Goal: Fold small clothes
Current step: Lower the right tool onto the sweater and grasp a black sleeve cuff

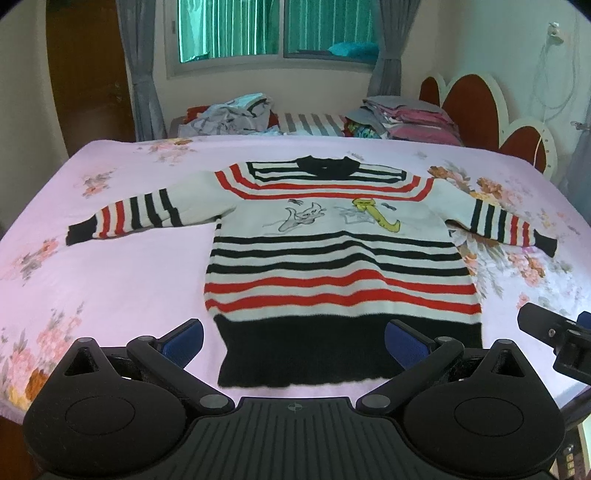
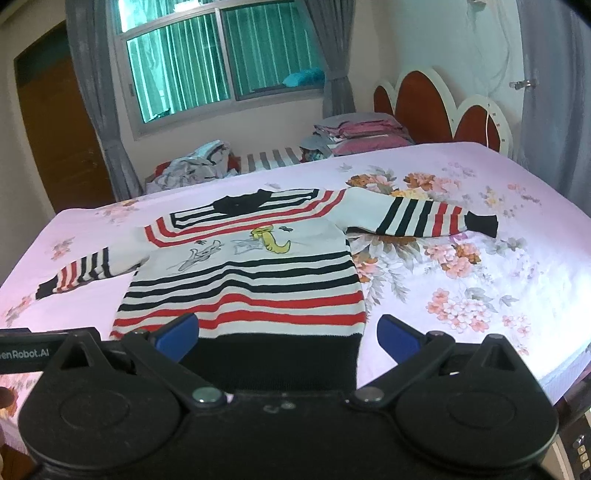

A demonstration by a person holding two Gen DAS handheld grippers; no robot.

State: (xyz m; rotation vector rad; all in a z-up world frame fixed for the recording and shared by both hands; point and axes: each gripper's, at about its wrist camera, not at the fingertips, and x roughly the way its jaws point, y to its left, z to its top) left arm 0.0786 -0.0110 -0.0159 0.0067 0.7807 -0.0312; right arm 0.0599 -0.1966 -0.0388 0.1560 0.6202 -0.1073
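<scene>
A small white sweater [image 1: 332, 254] with black and red stripes and a cartoon print lies flat on the bed, both sleeves spread out, black hem nearest me. The right wrist view shows the same sweater [image 2: 243, 280]. My left gripper [image 1: 293, 341] hovers open over the black hem, its blue pads [image 1: 183, 341] wide apart and holding nothing. My right gripper [image 2: 288, 338] is also open, above the hem's right part, with nothing between its fingers. The right gripper's body [image 1: 554, 339] shows at the right edge of the left wrist view.
The bed has a pink floral sheet [image 1: 110, 273]. At its far side lie a crumpled grey clothes pile [image 1: 229, 114] and a folded pink stack [image 1: 410, 118]. A red headboard [image 1: 476, 107] stands at the right, a window with curtains [image 1: 277, 29] behind.
</scene>
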